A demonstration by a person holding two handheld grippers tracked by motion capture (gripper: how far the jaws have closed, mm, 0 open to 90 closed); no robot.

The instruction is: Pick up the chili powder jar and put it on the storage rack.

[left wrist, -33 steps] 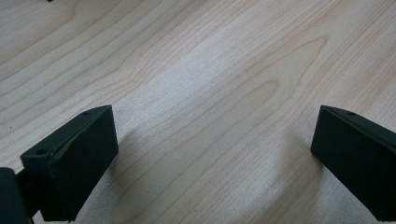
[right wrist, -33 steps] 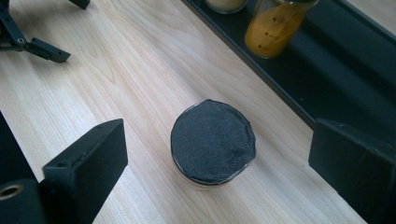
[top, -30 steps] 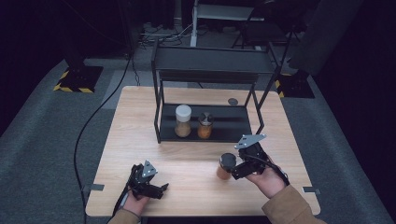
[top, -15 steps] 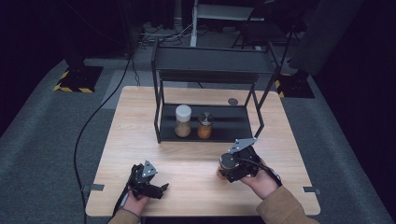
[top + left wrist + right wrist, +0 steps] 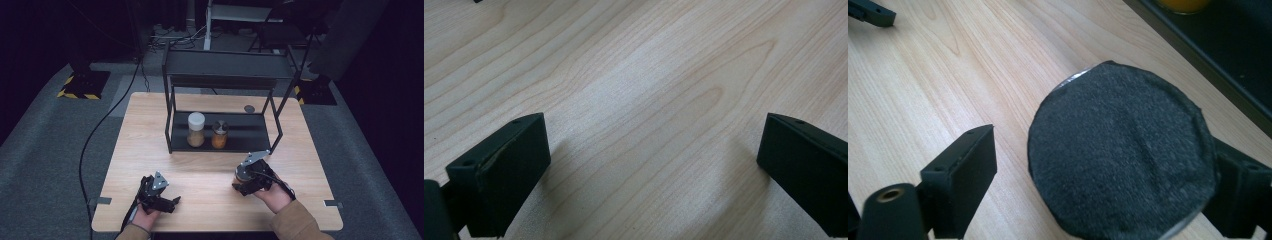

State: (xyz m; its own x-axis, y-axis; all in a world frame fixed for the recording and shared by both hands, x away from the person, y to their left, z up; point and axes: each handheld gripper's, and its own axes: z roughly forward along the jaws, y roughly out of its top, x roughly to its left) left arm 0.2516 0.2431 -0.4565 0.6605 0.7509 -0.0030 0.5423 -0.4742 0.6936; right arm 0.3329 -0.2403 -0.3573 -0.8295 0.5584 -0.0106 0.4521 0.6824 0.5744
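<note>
High view: the left gripper [image 5: 159, 195] is seen at the near edge of the pale wooden table [image 5: 150, 125], resting low over the grain. Its flat black jaws are spread wide in the left gripper view, with bare streaked wood between them. To the right, the right gripper [image 5: 243, 181] is set around a round jar [image 5: 243, 173], which stands on the tabletop just in front of the rack. In the right gripper view the jar's [image 5: 1120, 150] top is seen as a matt, dark, felt-like disc with a thin bright rim; one jaw is pressed against its side while the other stands apart, so it is not yet clamped. Farther back, a black metal wire-framed rack [image 5: 222, 80] is stood, and on its dark lower shelf a white-capped jar [image 5: 196, 129] and a smaller amber jar [image 5: 219, 134] are placed side by side.
</note>
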